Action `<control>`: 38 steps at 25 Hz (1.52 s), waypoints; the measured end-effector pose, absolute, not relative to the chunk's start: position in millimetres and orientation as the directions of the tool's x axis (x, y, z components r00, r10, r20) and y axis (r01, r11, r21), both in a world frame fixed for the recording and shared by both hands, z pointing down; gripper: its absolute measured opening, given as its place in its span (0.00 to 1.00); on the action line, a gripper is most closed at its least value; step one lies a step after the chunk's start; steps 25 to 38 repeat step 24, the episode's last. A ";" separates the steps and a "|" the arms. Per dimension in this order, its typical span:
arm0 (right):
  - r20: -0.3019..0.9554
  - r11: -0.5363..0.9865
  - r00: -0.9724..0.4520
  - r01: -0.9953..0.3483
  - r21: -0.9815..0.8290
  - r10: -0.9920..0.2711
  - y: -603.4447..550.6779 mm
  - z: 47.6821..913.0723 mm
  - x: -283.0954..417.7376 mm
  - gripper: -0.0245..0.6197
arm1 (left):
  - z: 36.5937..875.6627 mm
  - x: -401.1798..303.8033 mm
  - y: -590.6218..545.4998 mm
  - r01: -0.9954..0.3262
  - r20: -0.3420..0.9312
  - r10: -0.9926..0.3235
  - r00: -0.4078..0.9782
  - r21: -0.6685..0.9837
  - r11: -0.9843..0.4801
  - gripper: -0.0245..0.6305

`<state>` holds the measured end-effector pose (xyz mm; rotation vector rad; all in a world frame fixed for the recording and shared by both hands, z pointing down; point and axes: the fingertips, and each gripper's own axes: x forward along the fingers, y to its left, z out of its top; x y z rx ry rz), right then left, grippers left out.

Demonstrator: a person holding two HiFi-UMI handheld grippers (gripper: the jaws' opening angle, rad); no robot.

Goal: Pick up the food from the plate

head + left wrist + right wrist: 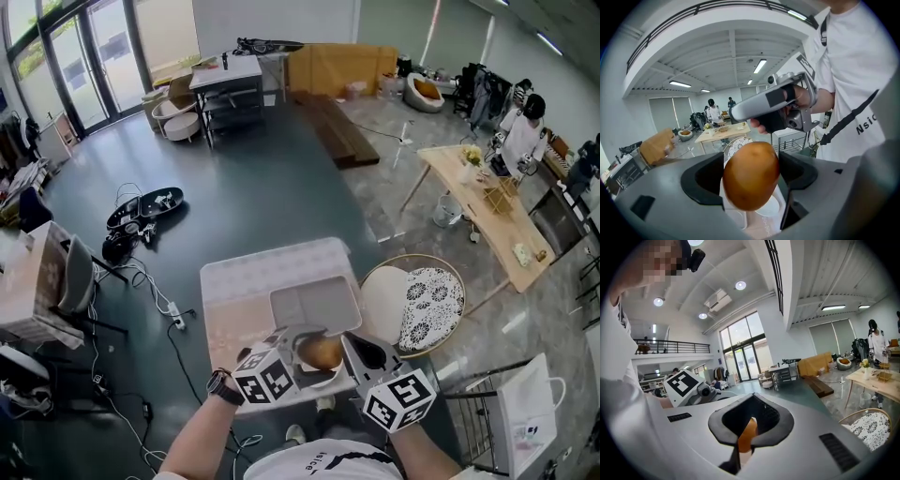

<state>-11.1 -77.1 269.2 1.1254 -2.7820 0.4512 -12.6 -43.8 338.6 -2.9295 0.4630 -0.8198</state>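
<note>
A brown, egg-shaped piece of food [751,174] sits between the jaws of my left gripper [751,183], which is shut on it and holds it a little above a white plate [774,209]. In the head view the food [322,352] shows between both grippers at the table's near edge, over the plate [317,378]. My left gripper [298,352] reaches in from the left; my right gripper [361,356] stands just right of the food. In the right gripper view the right gripper [742,442] has its jaws together, and a sliver of the food [748,432] shows beyond them.
The plate rests on a pale table [239,286] that also bears a grey tray [315,305]. A round chair with a patterned cushion [429,302] stands right of the table. Cables and a power strip [173,314] lie on the dark floor to the left.
</note>
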 end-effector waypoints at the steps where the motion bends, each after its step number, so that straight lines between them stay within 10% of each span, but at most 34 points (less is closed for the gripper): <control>1: 0.205 0.682 -0.721 -0.693 -0.235 -0.662 -77.4 268.0 -10.0 0.06 | 337.4 -12.0 -43.2 -0.268 0.499 -0.303 0.812 -0.142 -0.953 0.57; 38: 0.177 0.695 -0.731 -0.682 -0.228 -0.659 -73.5 256.0 -2.1 0.06 | 317.2 -9.5 -20.5 -0.278 0.470 -0.306 0.828 -0.130 -0.952 0.57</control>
